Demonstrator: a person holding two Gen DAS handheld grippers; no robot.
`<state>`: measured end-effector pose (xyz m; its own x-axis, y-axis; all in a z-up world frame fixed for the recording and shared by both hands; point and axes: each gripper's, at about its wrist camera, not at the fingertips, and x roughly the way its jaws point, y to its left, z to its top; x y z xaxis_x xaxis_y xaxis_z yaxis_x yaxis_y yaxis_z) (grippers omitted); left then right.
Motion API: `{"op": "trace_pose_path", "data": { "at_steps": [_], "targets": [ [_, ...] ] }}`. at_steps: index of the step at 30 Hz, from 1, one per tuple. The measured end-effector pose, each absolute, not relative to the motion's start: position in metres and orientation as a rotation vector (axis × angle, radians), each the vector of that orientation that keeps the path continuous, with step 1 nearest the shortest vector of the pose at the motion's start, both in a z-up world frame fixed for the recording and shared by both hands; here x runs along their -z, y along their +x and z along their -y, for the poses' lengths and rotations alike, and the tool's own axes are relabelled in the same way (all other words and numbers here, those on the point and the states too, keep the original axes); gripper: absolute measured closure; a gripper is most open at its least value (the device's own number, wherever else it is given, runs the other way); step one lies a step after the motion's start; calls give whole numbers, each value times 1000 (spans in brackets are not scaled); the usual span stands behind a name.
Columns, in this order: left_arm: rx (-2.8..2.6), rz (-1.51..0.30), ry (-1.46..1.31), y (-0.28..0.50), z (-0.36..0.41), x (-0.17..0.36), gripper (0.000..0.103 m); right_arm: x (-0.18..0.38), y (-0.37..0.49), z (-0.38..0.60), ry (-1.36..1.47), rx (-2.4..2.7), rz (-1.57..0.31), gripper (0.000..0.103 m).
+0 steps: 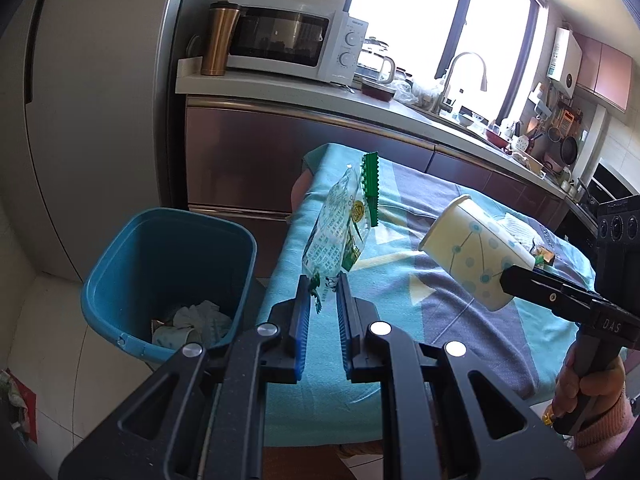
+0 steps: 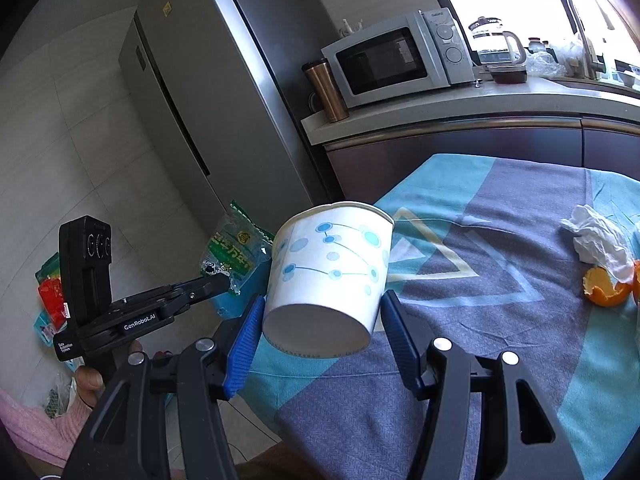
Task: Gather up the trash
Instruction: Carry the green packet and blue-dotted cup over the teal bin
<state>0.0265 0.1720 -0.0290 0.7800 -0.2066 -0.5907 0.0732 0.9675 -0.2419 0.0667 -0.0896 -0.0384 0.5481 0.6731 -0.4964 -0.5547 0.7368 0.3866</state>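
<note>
Blue bin lies left of both loaded grippers; the left gripper is nearer.

Plastic wrapper [image 1: 340,228] hangs upright in the left gripper [image 1: 324,300], whose fingers are closed to a narrow gap on the wrapper's lower end, long axis pointing up and away from the fingertips. This load sits over the table's left edge [image 1: 280,272], just beside the rim of the bin [image 1: 168,276], which stands on the floor and already holds crumpled trash. The right gripper [image 2: 324,324] holds the paper cup [image 2: 332,268] across its base, fingers spread to cup width, mouth tilted away, over the tablecloth and farther from the bin. Judged: a leftward carry comes next. Tissue [image 2: 596,240] and orange peel [image 2: 604,290] remain near the table's right edge.
</note>
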Motion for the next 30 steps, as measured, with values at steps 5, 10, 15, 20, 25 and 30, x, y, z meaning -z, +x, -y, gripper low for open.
{"op": "trace_pose_path", "data": {
  "at_steps": [5, 10, 15, 20, 25, 30],
  "targets": [
    [111, -662, -233, 24, -189, 31, 89, 38, 72, 71, 168, -766, -678, 46],
    [74, -661, -249, 22, -203, 33, 89, 34, 76, 55, 141, -797, -680, 46],
    [40, -661, -263, 19, -216, 34, 89, 31, 82, 40, 109, -819, -676, 46],
    [9, -659, -279, 16, -228, 36, 89, 27, 88, 28, 86, -837, -672, 46],
    [-18, -664, -301, 16, -239, 39, 89, 26, 93, 14, 65, -857, -679, 45],
    [-35, -668, -309, 16, -246, 42, 89, 27, 98, -2, 41, -874, -688, 45]
  ]
}}
